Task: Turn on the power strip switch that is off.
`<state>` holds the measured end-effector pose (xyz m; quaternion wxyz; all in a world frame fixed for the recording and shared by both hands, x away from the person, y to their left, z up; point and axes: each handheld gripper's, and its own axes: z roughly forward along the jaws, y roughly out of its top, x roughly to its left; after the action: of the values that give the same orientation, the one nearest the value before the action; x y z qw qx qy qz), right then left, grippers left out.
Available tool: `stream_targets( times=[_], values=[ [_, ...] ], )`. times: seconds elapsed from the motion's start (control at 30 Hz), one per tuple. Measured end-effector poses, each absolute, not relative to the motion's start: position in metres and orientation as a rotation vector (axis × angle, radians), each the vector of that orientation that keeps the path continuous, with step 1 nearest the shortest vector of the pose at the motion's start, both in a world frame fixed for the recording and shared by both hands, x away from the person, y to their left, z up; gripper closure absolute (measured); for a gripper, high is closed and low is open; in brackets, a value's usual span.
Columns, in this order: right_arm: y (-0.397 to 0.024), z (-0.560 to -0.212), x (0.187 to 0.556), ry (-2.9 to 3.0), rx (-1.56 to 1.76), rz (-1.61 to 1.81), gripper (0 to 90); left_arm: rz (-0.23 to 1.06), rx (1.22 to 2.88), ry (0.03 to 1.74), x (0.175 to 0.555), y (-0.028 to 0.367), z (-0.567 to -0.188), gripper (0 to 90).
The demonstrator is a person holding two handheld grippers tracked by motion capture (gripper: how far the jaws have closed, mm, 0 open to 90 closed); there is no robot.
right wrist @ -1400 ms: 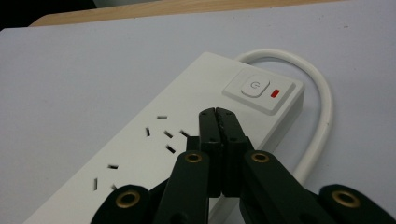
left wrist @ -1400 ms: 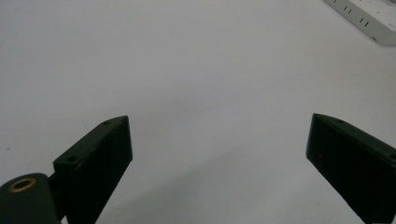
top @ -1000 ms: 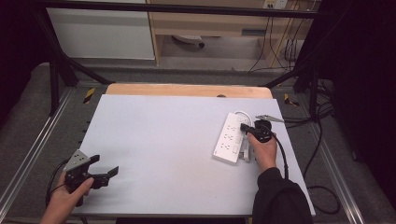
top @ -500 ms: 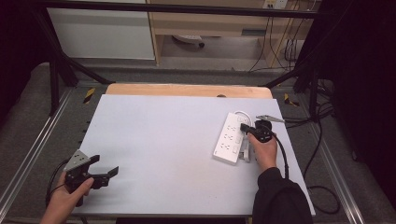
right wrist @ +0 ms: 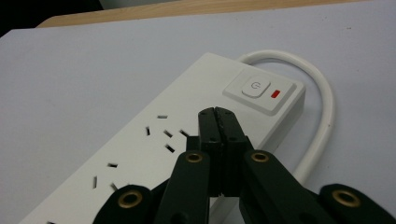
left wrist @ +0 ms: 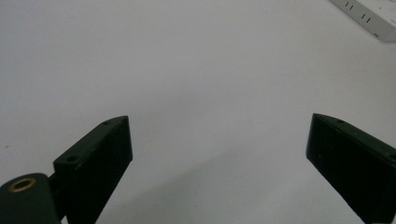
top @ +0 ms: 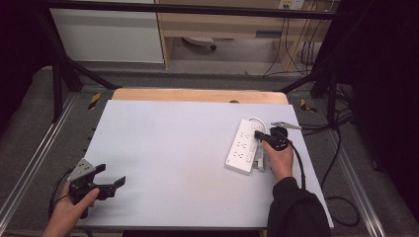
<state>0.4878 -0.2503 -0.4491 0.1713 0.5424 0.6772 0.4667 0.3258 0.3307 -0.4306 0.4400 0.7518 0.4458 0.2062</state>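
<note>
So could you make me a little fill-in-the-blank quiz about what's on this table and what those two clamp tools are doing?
1. The white power strip lies on the person's ____ side of the table.
2. The jaws of the right gripper are ____, poised over the strip's sockets.
3. The jaws of the left gripper are spread ____ over bare table.
4. The small light beside the strip's power button is coloured ____.

Missing words: right; shut; open; red

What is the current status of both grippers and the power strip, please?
Left gripper open, idle at the table's near left corner. Right gripper shut, empty, tips over the power strip just short of its switch. Nothing in the way.
</note>
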Motion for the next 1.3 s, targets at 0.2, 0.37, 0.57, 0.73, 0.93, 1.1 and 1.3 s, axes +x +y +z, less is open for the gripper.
stream_targets(
  times=[0.2,0.37,0.57,0.73,0.93,1.1,1.3],
  values=[
    [-0.2508,-0.4493,0.488,1.925,1.537,1.327,90.0,0.512,1.867,1.107,0.3259,0.3305,-0.4307,7.2],
    [-0.2506,-0.4496,0.4885,1.92,1.539,1.329,90.0,0.513,1.867,1.108,0.3258,0.3306,-0.4308,7.2],
    [-0.2508,-0.4501,0.4884,1.918,1.535,1.33,90.0,0.512,1.868,1.107,0.3259,0.3306,-0.4309,7.1],
    [-0.2509,-0.4504,0.4883,1.917,1.536,1.332,90.0,0.513,1.87,1.109,0.3259,0.3306,-0.431,7.2],
    [-0.2508,-0.4524,0.4887,1.914,1.534,1.325,90.0,0.512,1.873,1.109,0.3258,0.3306,-0.4311,7.2],
    [-0.2506,-0.4521,0.4892,1.914,1.532,1.321,90.0,0.512,1.874,1.109,0.3259,0.3307,-0.4312,7.2],
    [-0.2503,-0.4521,0.4891,1.911,1.535,1.32,90.0,0.513,1.872,1.11,0.3259,0.3307,-0.4312,7.2]
  ],
)
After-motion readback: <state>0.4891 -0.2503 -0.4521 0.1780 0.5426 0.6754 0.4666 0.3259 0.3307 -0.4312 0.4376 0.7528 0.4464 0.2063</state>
